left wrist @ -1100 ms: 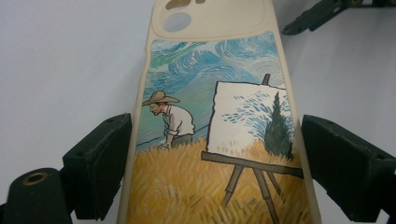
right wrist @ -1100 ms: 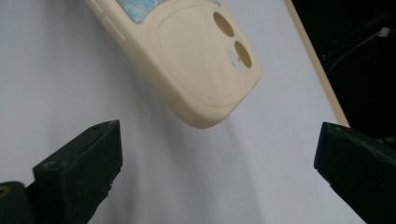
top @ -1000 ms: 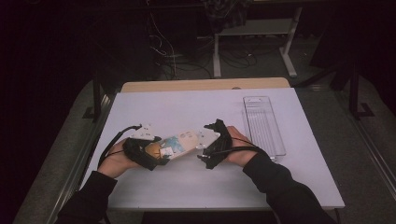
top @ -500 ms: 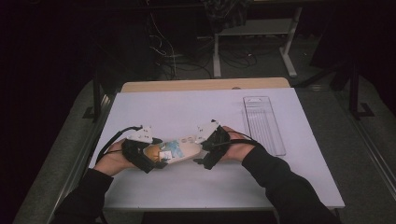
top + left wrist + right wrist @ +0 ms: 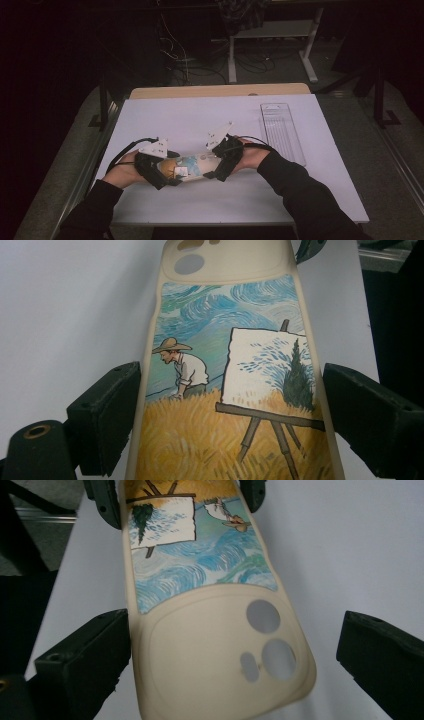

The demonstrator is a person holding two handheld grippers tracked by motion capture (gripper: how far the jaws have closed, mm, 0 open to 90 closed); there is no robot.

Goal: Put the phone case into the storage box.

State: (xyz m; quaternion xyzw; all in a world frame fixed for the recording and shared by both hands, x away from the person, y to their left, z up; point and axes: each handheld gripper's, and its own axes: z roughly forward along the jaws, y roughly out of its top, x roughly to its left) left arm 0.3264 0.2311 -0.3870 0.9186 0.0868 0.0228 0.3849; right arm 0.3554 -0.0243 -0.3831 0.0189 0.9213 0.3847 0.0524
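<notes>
Phone case [image 5: 230, 380] lies printed side up on the white table [image 5: 200, 115], well left of the clear tray [image 5: 281, 131]. No readable writing on it (just a painted man in a straw hat beside an easel). Its long axis runs between my tongs: wheat end toward my left gripper [image 5: 167, 175], camera holes toward my right gripper [image 5: 216, 165]. Left jaws pinch its sides; right jaws are spread, one touching its edge.

Cream phone case [image 5: 230, 385], painted wheat-field scene, printed side up, on table
</notes>
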